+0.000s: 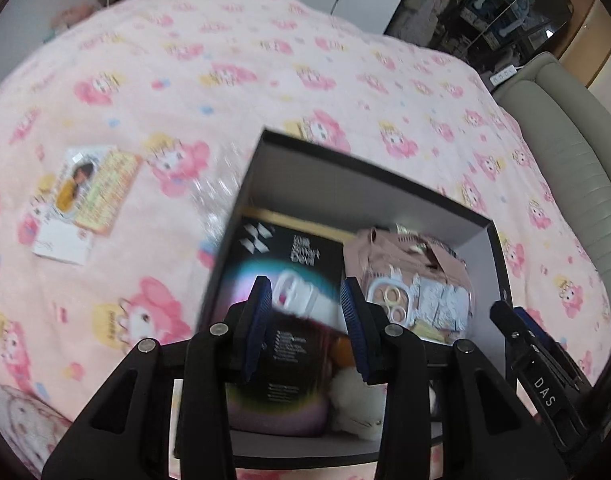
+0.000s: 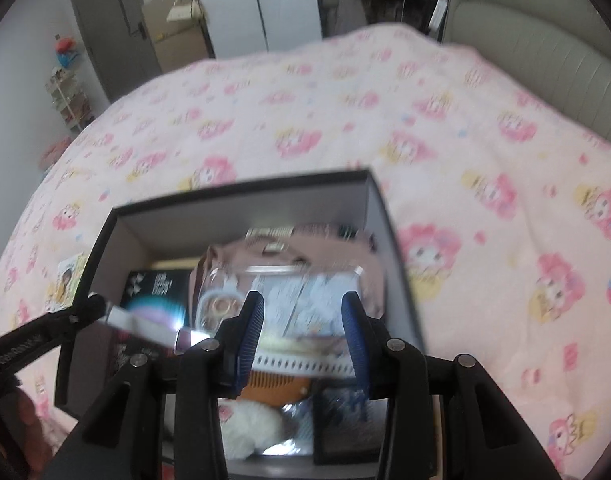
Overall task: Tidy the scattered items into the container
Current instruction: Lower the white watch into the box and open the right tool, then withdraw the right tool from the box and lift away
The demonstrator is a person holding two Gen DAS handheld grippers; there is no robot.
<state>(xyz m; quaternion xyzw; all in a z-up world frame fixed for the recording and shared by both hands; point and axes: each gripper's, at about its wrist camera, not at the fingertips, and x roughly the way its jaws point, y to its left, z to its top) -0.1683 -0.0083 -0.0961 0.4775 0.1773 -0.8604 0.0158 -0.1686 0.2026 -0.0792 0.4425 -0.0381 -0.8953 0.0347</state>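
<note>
While both grippers hang over the box, each camera looks steeply down into it.

Left wrist view: left gripper (image 1: 305, 300) centred low, jaws parted. A white slim object (image 1: 305, 302), blurred, shows in the gap between the blue pads (image 1: 261, 312); pads do not seem to press on it, so I read the grip as released, the piece dropping or lying loose on the load. Black box (image 1: 437, 200) fills the frame from centre to 5 o'clock, open top, set on the pink patterned blanket (image 1: 265, 60). Inside: black printed carton (image 1: 293, 248) at the left, pink pouch (image 1: 389, 248) at 3 o'clock of the gripper, clear packet with rings (image 1: 421, 300) below it, white fluffy item (image 1: 357, 404) at 6 o'clock. One card packet (image 1: 81, 204) lies out on the blanket at 9 o'clock, well apart from the box; likely the next pick. Right gripper (image 1: 521, 340) edges in at 4 o'clock.

Right wrist view: right gripper (image 2: 303, 316) low centre, jaws apart, nothing pinched; clear packet (image 2: 305, 296) lies beneath the gap, probably placed there because the box is already well filled. Left gripper's tip at 9 o'clock has the white object at it. Card packet (image 2: 67, 280) peeks past the box wall (image 2: 245, 188) at 9 o'clock. Orange comb-like piece (image 2: 273, 390) at 6 o'clock.
</note>
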